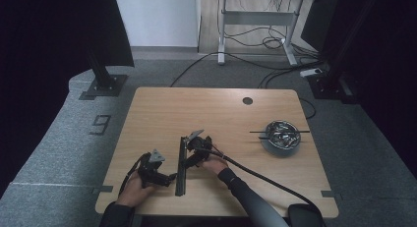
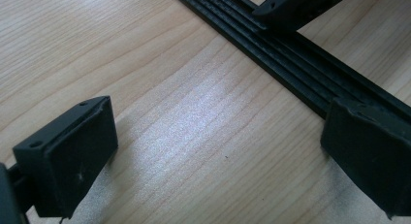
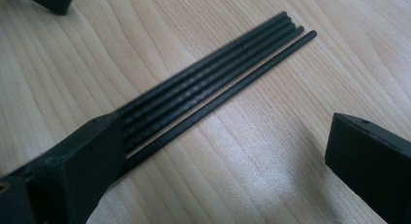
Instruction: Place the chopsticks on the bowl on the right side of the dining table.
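**Two open grippers at a row of black rods**

Two grippers work over a bundle of thin black rods (image 1: 181,165) lying flat on the wooden table (image 1: 162,109). In the high view the rods run lengthwise between the two hands, pointing away from the person.

Left gripper (image 1: 171,177): jaws stand wide apart with nothing between them. In the left gripper view (image 2: 218,151) bare tabletop lies between the pads, and the rods (image 2: 291,69) pass diagonally ahead of it, running under or close behind its right-hand jaw; contact there cannot be told.

Right gripper (image 1: 186,163): jaws likewise spread wide, holding nothing. In the right gripper view (image 3: 223,166) the rods (image 3: 208,83) lie side by side, touching one another, with one rod (image 3: 228,95) set slightly apart on the side nearer the gap. The bundle's near end disappears behind the left-hand jaw; the far ends lie ahead of the gripper.

Well off to the right gripper's far side sits a metal bowl (image 1: 281,136) with a pair of black chopsticks (image 1: 279,132) resting across its rim.
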{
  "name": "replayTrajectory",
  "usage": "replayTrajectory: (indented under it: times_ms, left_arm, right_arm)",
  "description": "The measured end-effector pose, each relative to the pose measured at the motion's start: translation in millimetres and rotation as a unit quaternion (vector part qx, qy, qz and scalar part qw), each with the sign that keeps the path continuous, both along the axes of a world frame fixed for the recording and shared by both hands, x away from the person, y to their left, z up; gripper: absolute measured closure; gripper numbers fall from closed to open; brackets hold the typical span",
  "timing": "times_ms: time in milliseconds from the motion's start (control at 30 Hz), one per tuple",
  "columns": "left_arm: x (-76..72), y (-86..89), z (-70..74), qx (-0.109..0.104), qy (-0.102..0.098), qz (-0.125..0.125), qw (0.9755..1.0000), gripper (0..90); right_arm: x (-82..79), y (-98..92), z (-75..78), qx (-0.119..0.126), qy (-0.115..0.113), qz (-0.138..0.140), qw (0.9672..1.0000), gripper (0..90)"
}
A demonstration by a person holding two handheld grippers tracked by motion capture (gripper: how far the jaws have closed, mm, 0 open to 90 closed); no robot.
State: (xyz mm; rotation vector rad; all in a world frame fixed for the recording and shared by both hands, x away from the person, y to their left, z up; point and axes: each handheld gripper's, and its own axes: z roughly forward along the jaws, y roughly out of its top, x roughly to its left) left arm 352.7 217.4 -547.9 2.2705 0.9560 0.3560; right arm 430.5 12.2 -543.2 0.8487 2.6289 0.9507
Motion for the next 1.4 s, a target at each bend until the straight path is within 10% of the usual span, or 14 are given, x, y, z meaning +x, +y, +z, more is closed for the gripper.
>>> replayTrajectory:
  times_ms: [1400]
  left_arm:
    - [-0.2,0.0,0.0,-0.001,0.000,0.001,1.0000,0.0]
  right_arm:
    - [5.0,-54.6,-3.1,-0.004,0.007,-0.064,0.9979,0.0]
